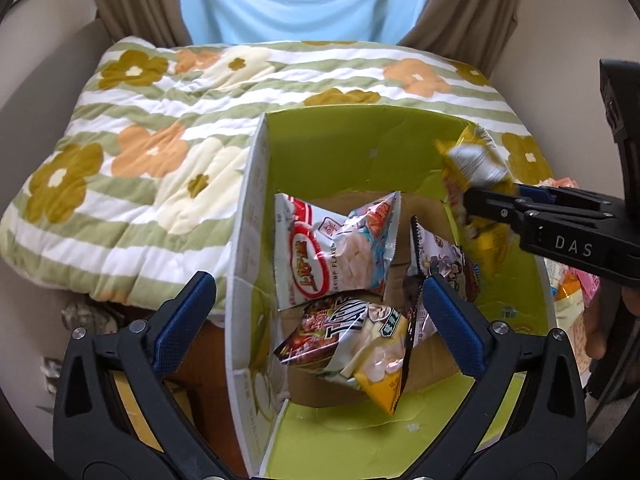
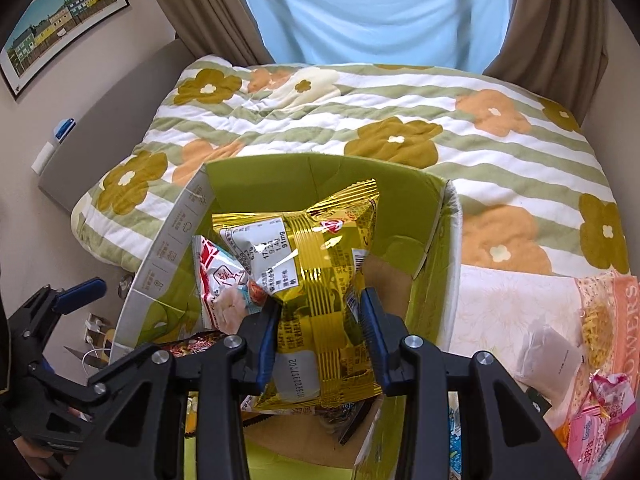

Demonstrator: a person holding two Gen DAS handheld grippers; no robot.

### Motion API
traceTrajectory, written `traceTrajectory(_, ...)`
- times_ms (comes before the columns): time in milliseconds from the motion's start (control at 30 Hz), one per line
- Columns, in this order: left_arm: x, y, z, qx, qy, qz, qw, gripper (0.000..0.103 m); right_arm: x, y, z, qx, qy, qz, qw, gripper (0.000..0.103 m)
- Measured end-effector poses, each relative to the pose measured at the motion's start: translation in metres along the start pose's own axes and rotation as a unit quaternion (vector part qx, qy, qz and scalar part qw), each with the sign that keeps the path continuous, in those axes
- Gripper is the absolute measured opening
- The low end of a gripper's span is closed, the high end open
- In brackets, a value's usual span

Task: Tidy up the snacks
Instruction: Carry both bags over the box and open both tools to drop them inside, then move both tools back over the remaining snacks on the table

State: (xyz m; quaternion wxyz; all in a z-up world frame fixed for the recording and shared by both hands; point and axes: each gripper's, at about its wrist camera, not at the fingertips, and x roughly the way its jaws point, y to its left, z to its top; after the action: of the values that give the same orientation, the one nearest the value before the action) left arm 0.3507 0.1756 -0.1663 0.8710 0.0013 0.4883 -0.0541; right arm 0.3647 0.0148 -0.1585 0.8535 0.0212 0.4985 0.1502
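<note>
A box [image 1: 320, 140] sits on the near part of a bed [image 1: 140, 128], with its top open. Three snack bags lie in the box: a shrimp bag [image 1: 332, 248] at the far side, a noodle bag [image 1: 352, 336] just near of it and touching it, and a dark-edged bag [image 1: 436, 256] to their right. The right gripper [image 2: 320, 320] holds a foil bag [image 2: 316, 256] over the box, above the shrimp bag. The left gripper [image 1: 316, 320] hangs over the near left part of the box. More snacks [image 2: 600, 412] lie on the bed to the right of the box. Curtains [image 2: 552, 20] hang behind the bed.
</note>
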Motion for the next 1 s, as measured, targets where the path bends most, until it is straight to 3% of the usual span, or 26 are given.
traceTrajectory(67,-0.003,0.0,-0.003,-0.001,-0.001,0.007,1.0,0.102,0.001,-0.001,-0.002,0.003,-0.003,0.007,1.0,0.054)
traceTrajectory(133,-0.004,0.0,-0.005,0.001,0.003,0.006,1.0,0.102,0.0,0.0,-0.005,0.001,-0.006,0.014,1.0,0.083)
traceTrajectory(167,-0.005,-0.002,-0.007,0.002,0.002,0.008,1.0,0.102,-0.003,0.001,-0.007,-0.001,-0.011,0.015,1.0,0.086)
traceTrajectory(367,-0.017,-0.008,-0.019,0.003,-0.003,0.008,1.0,0.102,-0.018,0.006,-0.02,-0.003,-0.038,0.036,0.999,0.087)
traceTrajectory(467,-0.027,-0.01,-0.025,0.005,-0.009,0.009,0.9999,0.102,-0.023,0.01,-0.028,-0.009,-0.043,0.036,0.998,0.095)
traceTrajectory(633,-0.043,-0.014,-0.033,0.016,-0.033,0.003,0.9993,0.102,-0.039,0.017,-0.035,-0.011,-0.045,0.037,0.998,0.095)
traceTrajectory(1000,-0.063,-0.055,-0.039,0.07,-0.058,-0.077,0.9929,0.102,-0.106,0.015,-0.066,0.006,-0.1,-0.028,0.995,0.095)
